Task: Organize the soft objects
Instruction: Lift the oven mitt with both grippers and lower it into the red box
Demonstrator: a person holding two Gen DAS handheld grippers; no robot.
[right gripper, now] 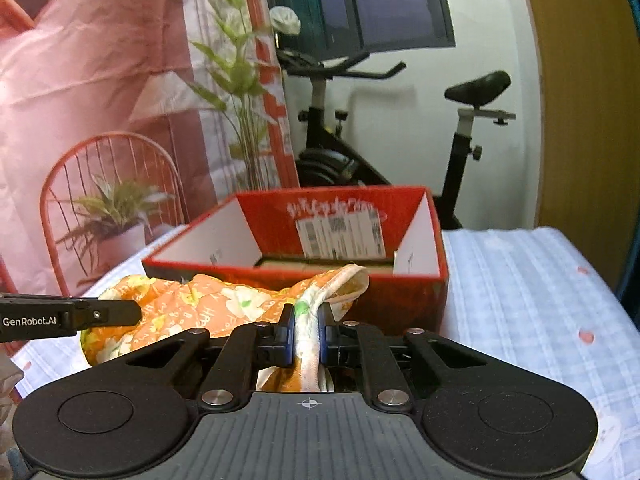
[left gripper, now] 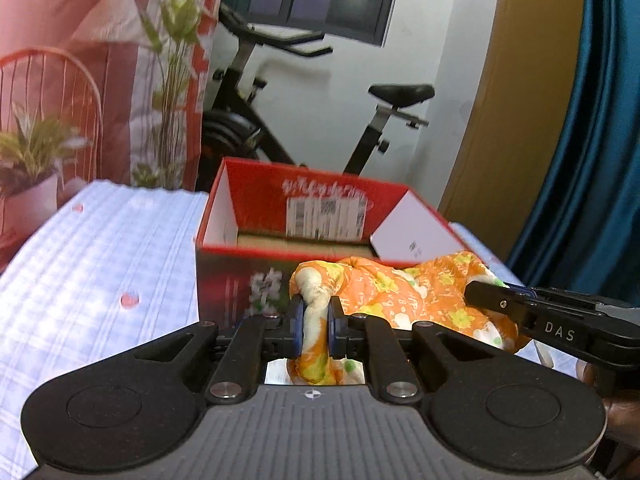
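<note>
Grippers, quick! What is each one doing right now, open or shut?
Left gripper: shut on the orange flowery cloth.
Right gripper: shut on the same cloth's other end, in front of the red box.

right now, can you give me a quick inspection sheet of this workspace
Surface: table under a pale checked cloth with small pink spots.
Job's things: orange floral cloth, bunched, in front of an open red box; box floor mostly bare.
Clutter: nothing seen.
Grippers: left gripper shut on one end of the cloth; right gripper shut on the other end, so the cloth spans between them.
Cables: nothing seen.
Surroundings: exercise bike behind the table, printed backdrop with chair and plants, teal curtain on the right.
</note>
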